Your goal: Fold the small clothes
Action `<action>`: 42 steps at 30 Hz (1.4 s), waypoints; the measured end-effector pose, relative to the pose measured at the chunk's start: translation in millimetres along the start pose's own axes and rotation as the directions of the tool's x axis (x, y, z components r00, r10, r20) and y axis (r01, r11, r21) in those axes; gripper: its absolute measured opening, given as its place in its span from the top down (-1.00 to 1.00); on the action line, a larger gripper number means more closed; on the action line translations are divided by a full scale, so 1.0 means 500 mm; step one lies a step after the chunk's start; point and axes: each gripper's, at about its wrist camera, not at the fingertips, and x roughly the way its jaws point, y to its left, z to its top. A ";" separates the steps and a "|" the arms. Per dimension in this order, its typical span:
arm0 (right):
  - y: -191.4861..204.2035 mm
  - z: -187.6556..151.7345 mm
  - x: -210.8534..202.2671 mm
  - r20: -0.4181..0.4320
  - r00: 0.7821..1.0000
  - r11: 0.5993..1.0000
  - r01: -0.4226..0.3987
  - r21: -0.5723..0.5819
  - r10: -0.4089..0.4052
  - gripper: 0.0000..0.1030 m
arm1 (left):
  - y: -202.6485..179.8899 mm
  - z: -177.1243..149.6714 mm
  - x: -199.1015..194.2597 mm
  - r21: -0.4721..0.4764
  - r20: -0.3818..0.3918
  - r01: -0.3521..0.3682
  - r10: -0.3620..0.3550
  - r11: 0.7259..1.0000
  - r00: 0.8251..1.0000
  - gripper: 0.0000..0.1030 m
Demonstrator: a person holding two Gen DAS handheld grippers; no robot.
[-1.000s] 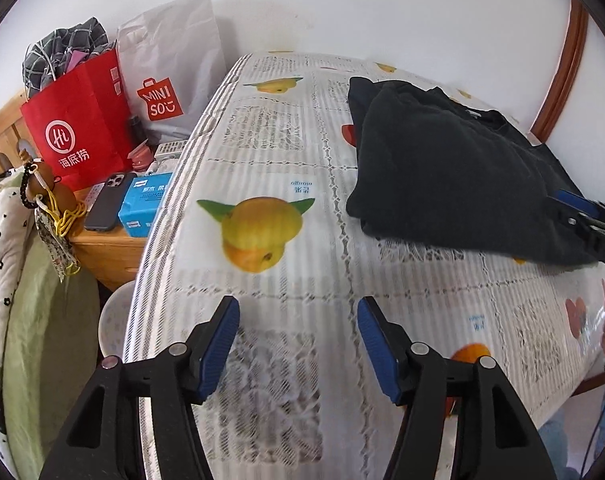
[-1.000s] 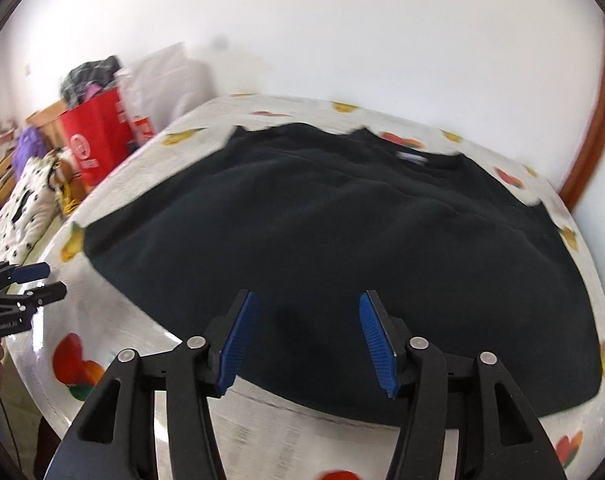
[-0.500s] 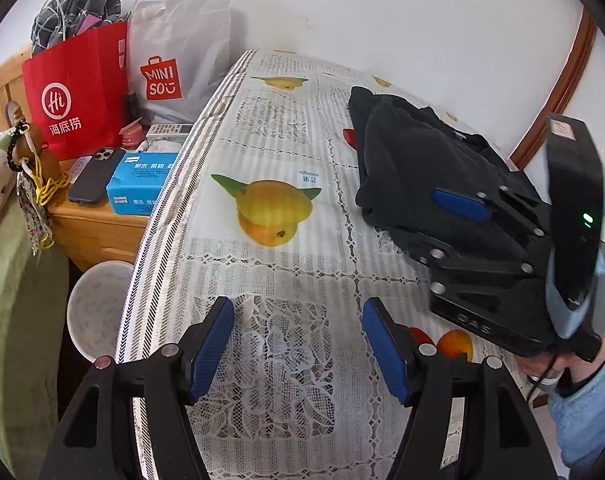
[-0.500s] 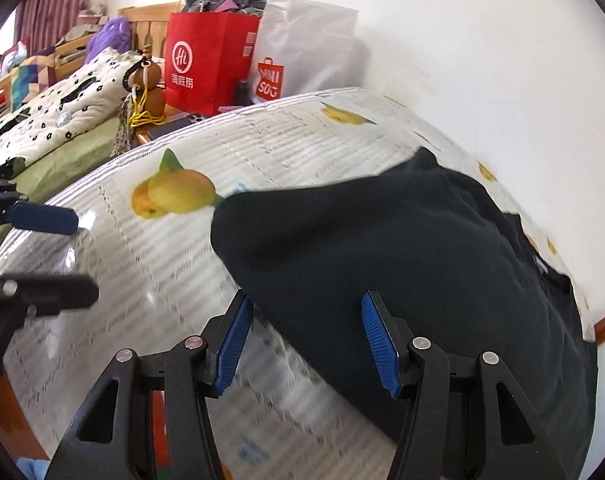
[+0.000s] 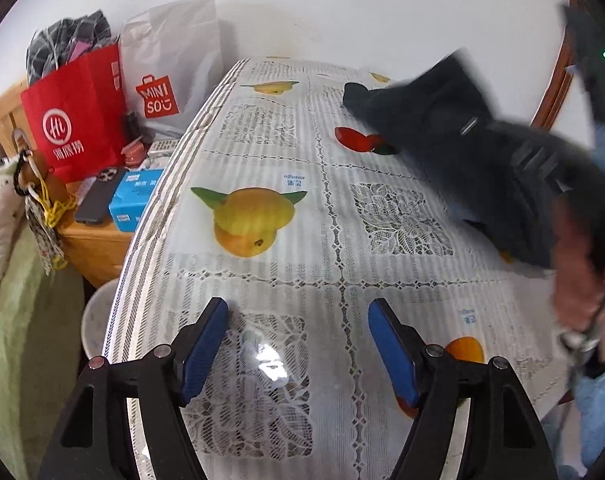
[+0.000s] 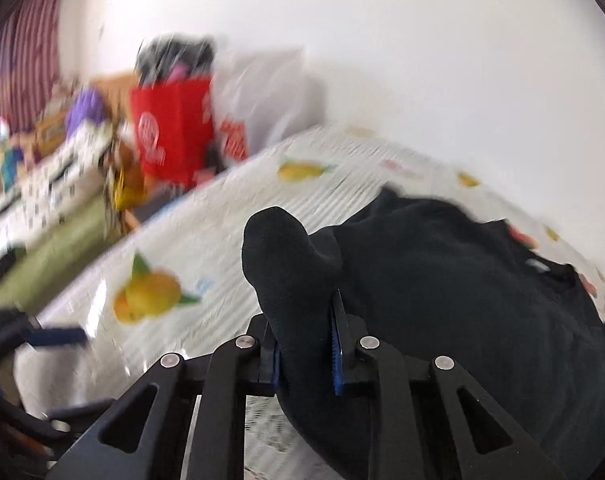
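Note:
A black sweater (image 5: 442, 120) lies on the fruit-print lace tablecloth (image 5: 286, 208); it also shows in the right wrist view (image 6: 462, 280). My right gripper (image 6: 304, 344) is shut on a corner of the sweater and lifts it off the table, the pinched cloth bunching up between the fingers. In the left wrist view the right gripper is a blurred dark shape at the right edge. My left gripper (image 5: 298, 340) is open and empty, low over the table's near left part, well apart from the sweater.
A red paper bag (image 5: 74, 116) and a white Miniso bag (image 5: 170, 68) stand left of the table. A phone (image 5: 100, 196) and a blue tissue box (image 5: 136, 196) lie on a wooden nightstand. A white bowl (image 5: 98, 320) sits below the table edge.
My right gripper has shut on the sweater's near left corner and pulled it up and toward the right. The left gripper has stayed open and moved little.

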 end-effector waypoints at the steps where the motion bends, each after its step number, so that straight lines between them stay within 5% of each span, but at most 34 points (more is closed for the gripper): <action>1: -0.033 0.005 -0.032 0.049 0.999 0.999 0.010 0.052 -0.013 0.67 | -0.008 0.000 0.002 0.015 0.000 -0.019 0.019 1.000 1.000 -0.37; 7: -0.286 -0.048 -0.178 0.192 0.970 0.916 0.059 0.397 -0.146 0.68 | -0.064 0.013 0.014 0.095 0.013 -0.067 0.066 0.993 0.998 -0.38; 13: -0.479 -0.192 -0.218 0.093 0.963 0.767 0.140 0.626 -0.252 0.68 | -0.184 0.046 0.006 0.164 0.007 0.115 -0.117 0.980 0.993 -0.38; 18: -0.535 -0.307 -0.212 -0.010 0.976 0.720 0.167 0.674 -0.216 0.64 | -0.319 0.056 0.006 0.240 -0.016 0.257 -0.261 0.936 0.965 -0.39; 24: -0.552 -0.340 -0.248 0.000 0.981 0.741 0.146 0.655 -0.193 0.31 | -0.465 0.032 0.026 0.300 -0.106 0.392 -0.378 0.870 0.920 -0.55; 34: -0.593 -0.336 -0.204 -0.036 0.993 0.796 0.109 0.595 -0.109 0.32 | -0.607 0.019 0.070 0.357 -0.110 0.333 -0.314 0.873 0.943 -0.51; 35: -0.594 -0.336 -0.197 -0.051 0.992 0.799 0.123 0.589 -0.115 0.59 | -0.609 0.021 0.071 0.354 -0.097 0.317 -0.302 0.880 0.948 -0.29; 38: -0.582 -0.327 -0.187 -0.050 0.988 0.822 0.152 0.549 -0.149 0.68 | -0.591 0.028 0.079 0.284 -0.100 0.355 -0.340 0.891 0.935 0.24; 42: -0.564 -0.313 -0.174 -0.044 0.989 0.837 0.143 0.528 -0.142 0.71 | -0.556 0.030 0.076 0.236 -0.047 0.331 -0.330 0.913 0.943 0.47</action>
